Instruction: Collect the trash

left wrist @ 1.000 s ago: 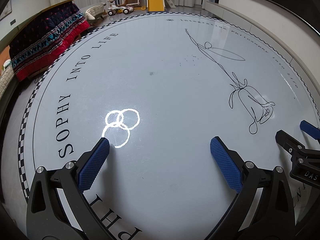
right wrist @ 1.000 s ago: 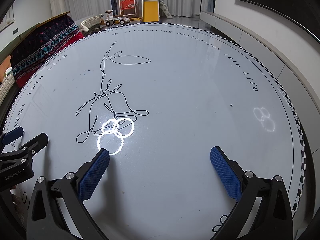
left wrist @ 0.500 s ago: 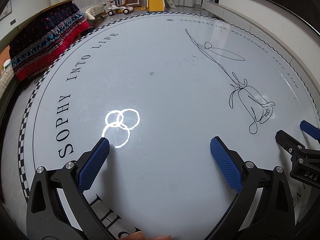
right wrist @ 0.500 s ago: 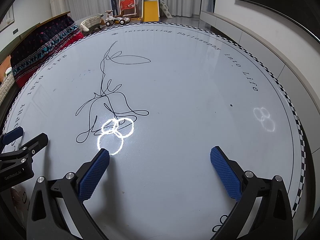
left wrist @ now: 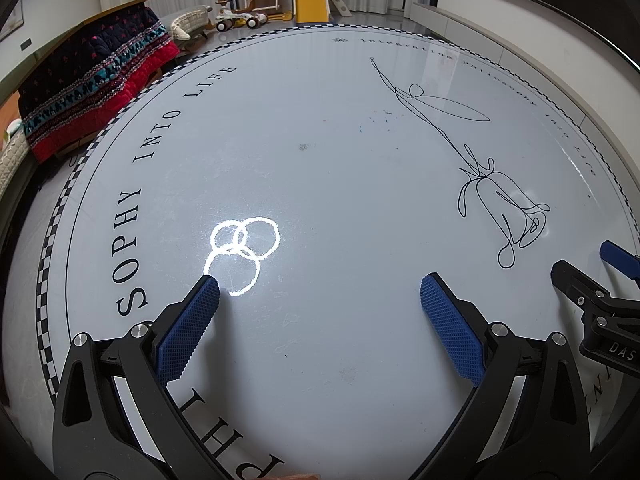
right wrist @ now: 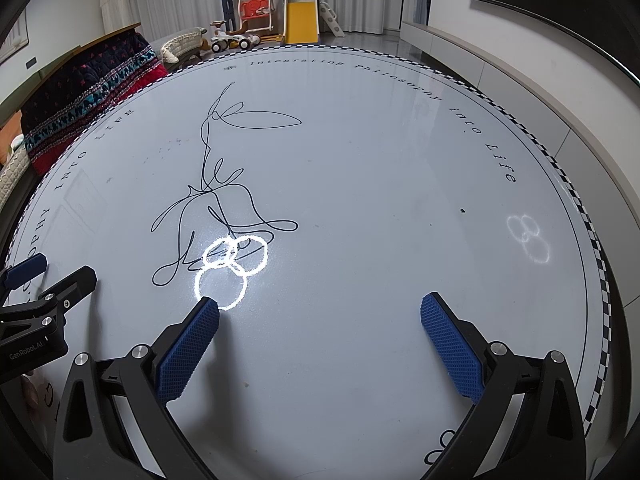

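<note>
1. No trash could be made out on the tabletop; only a small dark speck was seen on the right part of the right wrist view, too small to be identified.
2. The left gripper was held low over the near part of the tabletop, its blue-padded fingers spread wide with nothing between them.
3. The right gripper was held likewise, its fingers set wide apart and empty.
4. The two grippers were placed side by side: the right one's tips were seen at the right edge of the left wrist view, and the left one's tips at the left edge of the right wrist view.
5. A bright reflection of three overlapping rings was seen on the glossy surface just beyond the left finger in each view; a fainter one was seen near the right rim.
6. A black line drawing was printed on the tabletop, with lettering set round the edge and a checkered border along the rim.
7. A faint smudge was noted near the middle.
8. Beyond the tabletop, a dark patterned blanket was seen to the left, and a toy slide, a swing and a ride-on car by the curtains.
</note>
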